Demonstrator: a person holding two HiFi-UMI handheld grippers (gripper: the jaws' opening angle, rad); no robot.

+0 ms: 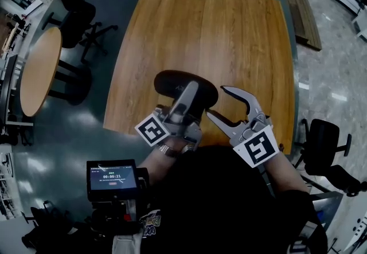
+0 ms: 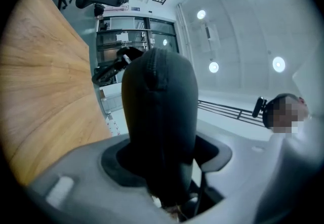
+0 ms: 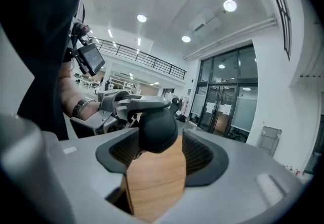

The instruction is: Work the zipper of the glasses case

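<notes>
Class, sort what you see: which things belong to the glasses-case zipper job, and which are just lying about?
Job: glasses case, left gripper with jaws closed on it, right gripper with jaws open.
Lying about: round table, black chair, small screen.

There is one black glasses case [image 1: 169, 83]. There are two grippers, the left gripper [image 1: 189, 95] and the right gripper [image 1: 215, 100]. There are two wooden tables, a big table [image 1: 229, 35] and a round table [image 1: 40, 69].

Glasses case [image 2: 159, 112] at centre frame: black, matt, cloth-like, finely stitched; table [image 1: 212, 35]: warm wood grain, smooth, with a faint sheen; right gripper [image 1: 215, 101]: grey matt plastic, its pads [image 3: 201, 153] dark and ribbed; floor [image 1: 74, 121] at left: glossy.
</notes>
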